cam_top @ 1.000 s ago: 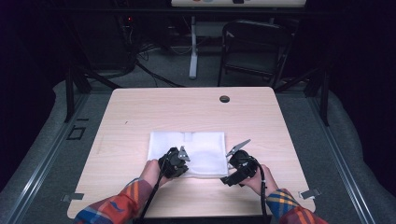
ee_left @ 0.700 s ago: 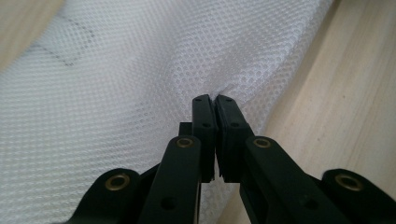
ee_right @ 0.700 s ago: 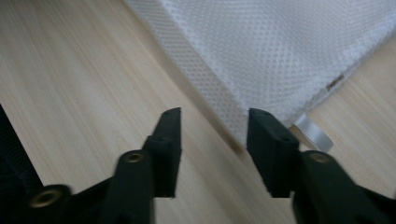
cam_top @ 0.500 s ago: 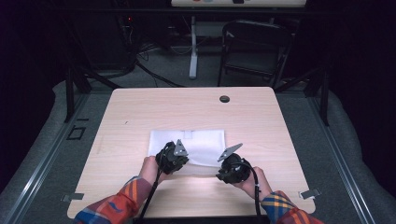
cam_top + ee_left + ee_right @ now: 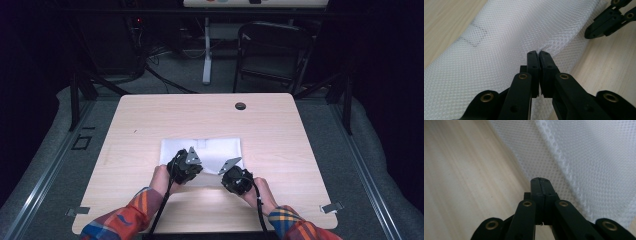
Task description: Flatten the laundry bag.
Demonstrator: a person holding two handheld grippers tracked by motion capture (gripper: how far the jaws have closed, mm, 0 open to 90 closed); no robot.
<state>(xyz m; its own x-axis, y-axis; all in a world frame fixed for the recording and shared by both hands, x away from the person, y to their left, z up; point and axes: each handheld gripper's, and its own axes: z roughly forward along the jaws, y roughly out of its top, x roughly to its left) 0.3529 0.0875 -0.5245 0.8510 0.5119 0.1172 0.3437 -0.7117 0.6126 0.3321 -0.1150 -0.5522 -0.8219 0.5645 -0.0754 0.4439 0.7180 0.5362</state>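
White rectangular mesh fabric bag (image 5: 202, 152), flat on the pale wooden table (image 5: 280, 135), its near edge towards the person; contents not discernible. Left gripper (image 5: 539, 55): jaws clamped on a puckered fold of that edge. Right gripper (image 5: 540, 180): jaws just closed, pressed together at the mesh border. Both plaid-sleeved forearms reach in, hands low, side by side.
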